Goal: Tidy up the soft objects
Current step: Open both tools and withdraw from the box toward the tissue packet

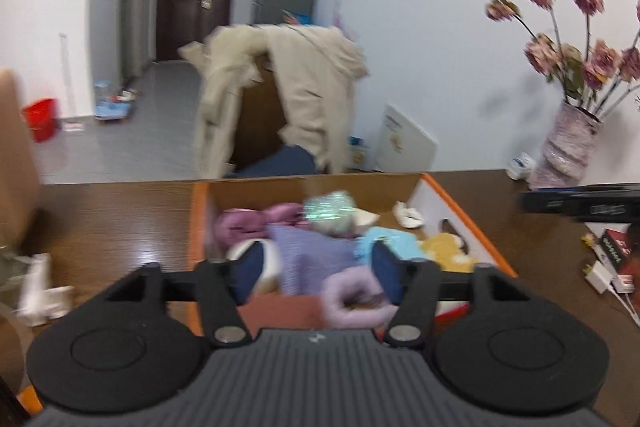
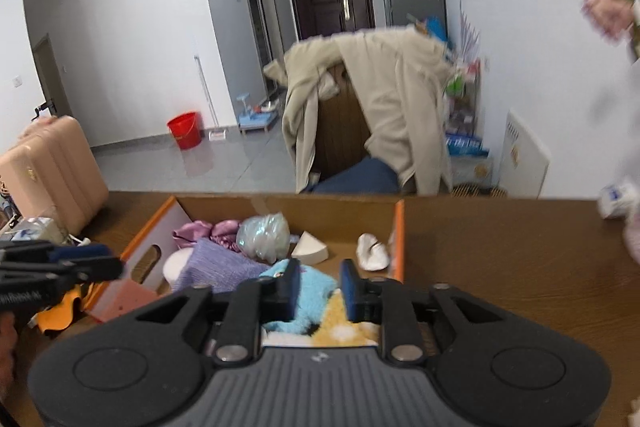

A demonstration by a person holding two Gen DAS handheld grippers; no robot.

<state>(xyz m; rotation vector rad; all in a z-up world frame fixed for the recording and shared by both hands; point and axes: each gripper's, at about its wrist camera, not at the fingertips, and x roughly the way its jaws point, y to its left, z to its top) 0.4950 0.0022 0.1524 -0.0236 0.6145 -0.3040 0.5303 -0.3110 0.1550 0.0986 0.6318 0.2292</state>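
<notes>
Cardboard with orange edging forms the open box point(image 1: 460, 203) we see from the left wrist, sitting on a glossy dark wood table point(image 1: 112, 219) and filled with soft things: a ribbed lilac cloth point(image 1: 308, 251), a satiny pink bundle point(image 1: 248, 223), a crinkly iridescent bag point(image 1: 330, 213), a fluffy blue piece point(image 1: 392, 243) and a yellow fuzzy one point(image 1: 444, 247). Our left gripper point(image 1: 316, 267) has its jaws spread wide, the pads pressing on nothing, while a plush lavender ring point(image 1: 354, 301) lies low between them by the box's near wall; whether it rests or falls, we cannot tell. A textured pink vase point(image 1: 568, 147) of dried roses stands at the table's far right. From the right wrist, we look over the same box point(image 2: 398, 227); our right gripper point(image 2: 320, 289) has its jaws partly apart and empty, above the fleecy blue and yellow fabric point(image 2: 308, 291). A white wedge point(image 2: 310, 247) and a pale slipper-like thing point(image 2: 372, 251) lie on the box floor. The left gripper point(image 2: 86, 259) shows at the left edge.
</notes>
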